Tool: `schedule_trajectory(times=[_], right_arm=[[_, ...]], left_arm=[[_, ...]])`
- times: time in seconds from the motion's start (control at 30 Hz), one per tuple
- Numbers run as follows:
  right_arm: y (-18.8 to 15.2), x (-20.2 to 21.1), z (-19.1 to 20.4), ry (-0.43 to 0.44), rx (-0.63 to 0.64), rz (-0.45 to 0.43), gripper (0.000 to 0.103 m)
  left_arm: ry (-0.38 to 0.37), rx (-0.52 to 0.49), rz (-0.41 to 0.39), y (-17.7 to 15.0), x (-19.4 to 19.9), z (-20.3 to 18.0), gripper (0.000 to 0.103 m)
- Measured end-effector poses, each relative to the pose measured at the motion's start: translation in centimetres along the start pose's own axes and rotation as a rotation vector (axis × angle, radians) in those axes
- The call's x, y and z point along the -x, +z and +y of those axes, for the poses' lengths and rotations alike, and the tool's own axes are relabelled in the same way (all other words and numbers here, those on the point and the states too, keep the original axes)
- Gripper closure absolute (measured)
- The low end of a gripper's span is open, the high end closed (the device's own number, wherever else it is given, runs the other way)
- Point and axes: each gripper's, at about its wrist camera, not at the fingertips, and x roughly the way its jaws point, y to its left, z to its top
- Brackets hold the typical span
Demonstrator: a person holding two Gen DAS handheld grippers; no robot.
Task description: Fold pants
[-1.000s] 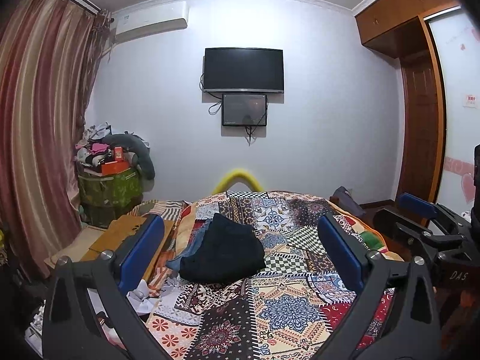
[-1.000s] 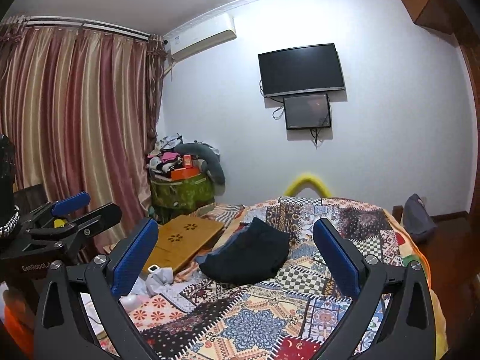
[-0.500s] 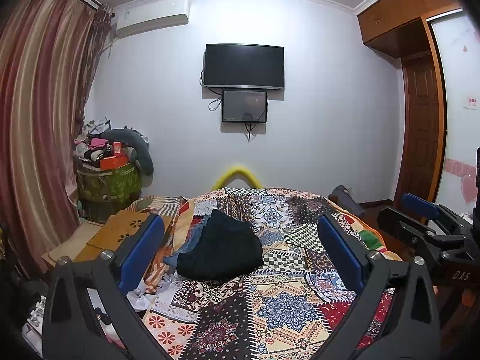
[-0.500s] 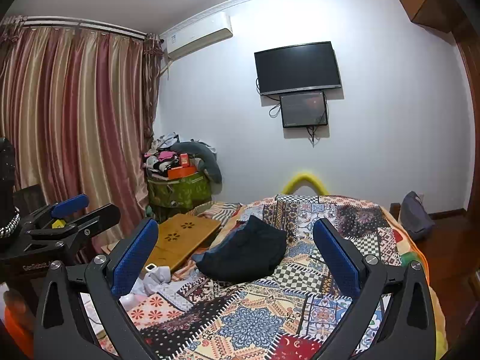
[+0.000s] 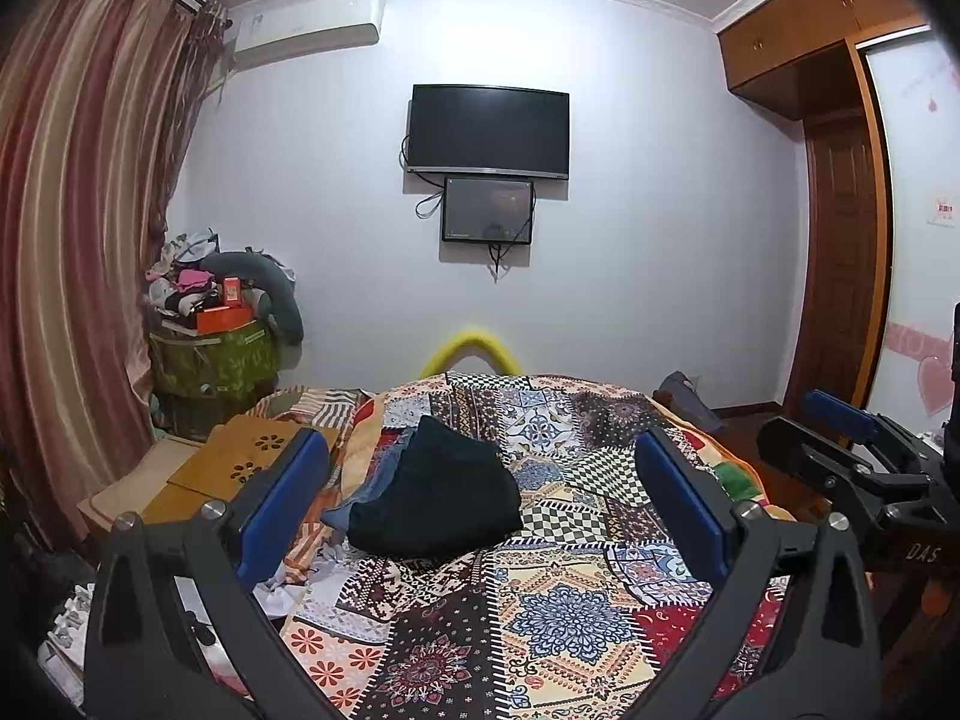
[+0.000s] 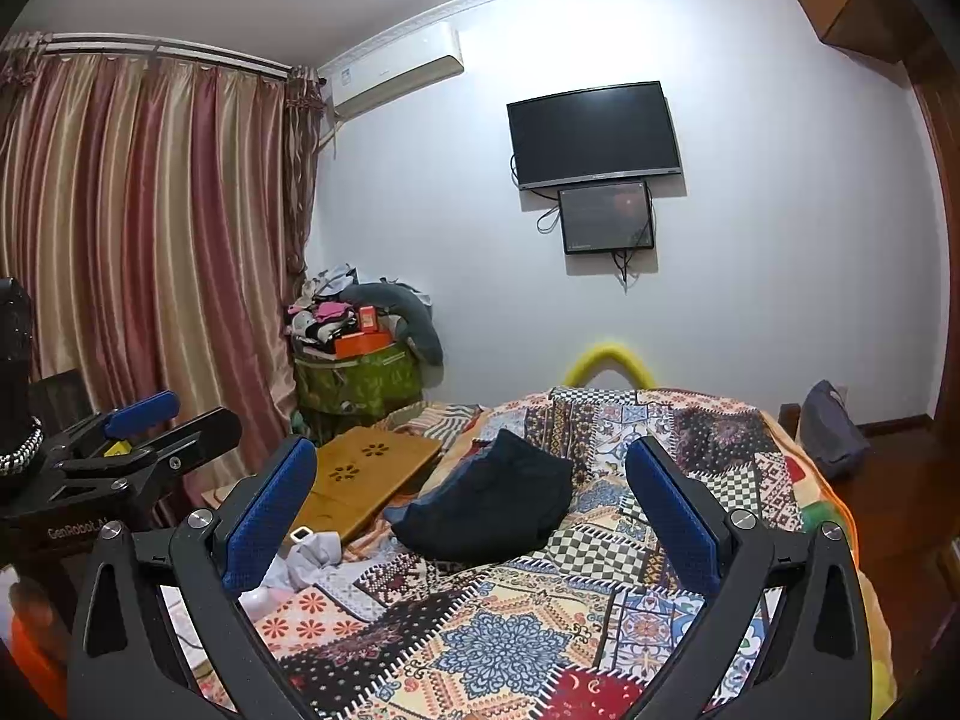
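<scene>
The dark pants [image 5: 441, 492] lie bunched in a loose heap on the patchwork bed [image 5: 576, 612], toward the side nearest the wooden lap desk [image 5: 240, 465], with some blue denim [image 5: 384, 480] poking out from under the heap on that same side. They look crumpled rather than laid in flat layers, so they are not lying folded. Both tools hang short of the pants over the bed's near end, likely to frame them: the left hand-held gripper [image 5: 480, 504] has its jaws spread wide and empty, and so does the right hand-held gripper [image 6: 474, 510]
</scene>
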Motion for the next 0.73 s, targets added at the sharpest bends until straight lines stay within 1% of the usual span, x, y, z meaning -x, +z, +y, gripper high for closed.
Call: schedule_trajectory(times=[0.13,0.27,0.5,0.63,0.73], right_arm=[[0.07,0.07,-0.1,-0.004,-0.002,-0.006,0.001],[0.05,0.06,-0.03,-0.004,-0.001,-0.005,0.001],[0.01,-0.01,-0.07,-0.002,-0.005,0.001,0.001],[-0.03,-0.16,-0.08,-0.002,-0.003,0.005,0.001],[-0.13,-0.31,-0.05,-0.001,-0.004,0.009,0.001]], left_arm=[[-0.014,0.011,0.016,-0.06,-0.22,0.0,0.0],[-0.016,0.025,0.013,-0.01,-0.21,0.04,0.0],[-0.012,-0.001,0.009,-0.07,-0.08,-0.5,0.0],[-0.019,0.002,0.011,-0.06,-0.11,-0.57,0.0],[-0.009,0.004,0.01,-0.13,-0.07,-0.44,0.0]])
